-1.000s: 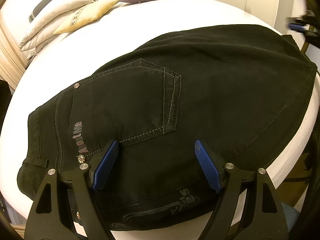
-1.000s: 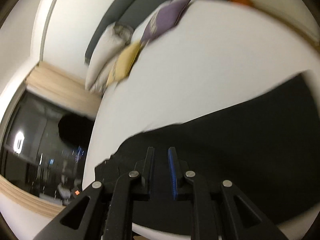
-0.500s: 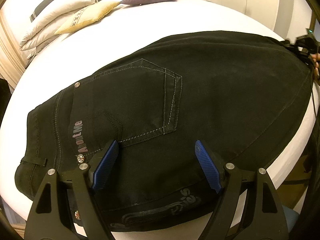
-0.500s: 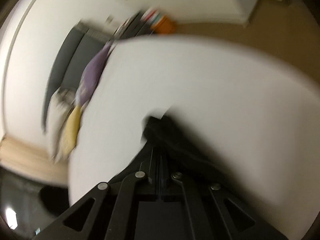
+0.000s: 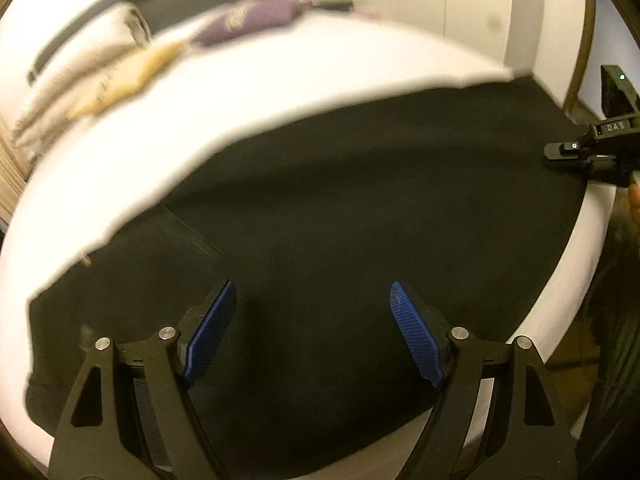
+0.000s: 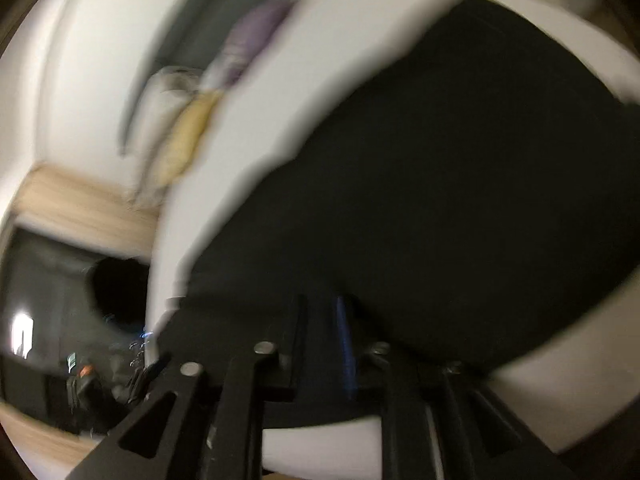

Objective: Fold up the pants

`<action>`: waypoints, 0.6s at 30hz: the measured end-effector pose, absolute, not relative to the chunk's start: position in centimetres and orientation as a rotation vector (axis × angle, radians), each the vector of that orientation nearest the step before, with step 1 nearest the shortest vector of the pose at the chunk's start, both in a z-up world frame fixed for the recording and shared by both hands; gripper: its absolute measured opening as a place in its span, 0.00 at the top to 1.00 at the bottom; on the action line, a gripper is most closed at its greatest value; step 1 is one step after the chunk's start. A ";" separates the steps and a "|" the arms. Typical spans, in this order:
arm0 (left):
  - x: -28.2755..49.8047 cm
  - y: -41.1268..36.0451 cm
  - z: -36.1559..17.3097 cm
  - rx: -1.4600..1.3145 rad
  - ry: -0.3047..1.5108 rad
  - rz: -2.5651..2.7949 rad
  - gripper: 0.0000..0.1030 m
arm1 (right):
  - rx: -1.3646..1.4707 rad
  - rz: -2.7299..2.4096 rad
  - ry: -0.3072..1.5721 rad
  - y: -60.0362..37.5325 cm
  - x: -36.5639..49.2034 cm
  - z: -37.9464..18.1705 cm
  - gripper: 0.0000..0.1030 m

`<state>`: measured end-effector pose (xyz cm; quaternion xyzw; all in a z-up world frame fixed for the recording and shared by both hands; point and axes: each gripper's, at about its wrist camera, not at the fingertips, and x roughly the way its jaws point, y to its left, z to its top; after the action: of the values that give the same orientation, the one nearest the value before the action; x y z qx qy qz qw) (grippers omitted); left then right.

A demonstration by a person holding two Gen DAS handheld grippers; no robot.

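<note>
Since the earlier frame, the pants (image 5: 360, 220) show a plain black face over the pocket side, spread across the white bed (image 5: 280, 92). Left tongs (image 5: 313, 332) hover spread wide above the near edge, empty. Right tongs (image 6: 322, 340) are pressed together; whether they pinch cloth is lost in blur.

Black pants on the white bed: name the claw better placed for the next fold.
Left, probably. The left claw hangs open just above the black fabric pants, ready to pinch; the right claw is shut at their far edge and must open first.
</note>
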<state>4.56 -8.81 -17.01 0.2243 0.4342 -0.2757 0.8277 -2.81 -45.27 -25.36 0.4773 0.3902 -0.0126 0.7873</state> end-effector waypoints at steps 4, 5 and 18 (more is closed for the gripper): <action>3.6 -6.3 -17.9 0.344 0.970 -0.613 0.23 | 1.047 -0.085 0.810 -47.4 -4.9 -25.5 1.00; 3.2 -5.9 -17.8 0.338 0.973 -0.620 0.23 | 1.043 -0.101 0.812 -47.7 -5.4 -25.4 1.00; 11.2 -4.6 -12.2 0.407 0.886 -0.519 0.23 | 0.894 -0.238 0.921 -45.8 -4.5 -23.9 1.00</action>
<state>11.18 -4.65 -12.22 0.1935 0.4210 -0.2463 0.8513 -4.54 -45.79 -23.88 0.4158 0.4285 -0.1106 0.7945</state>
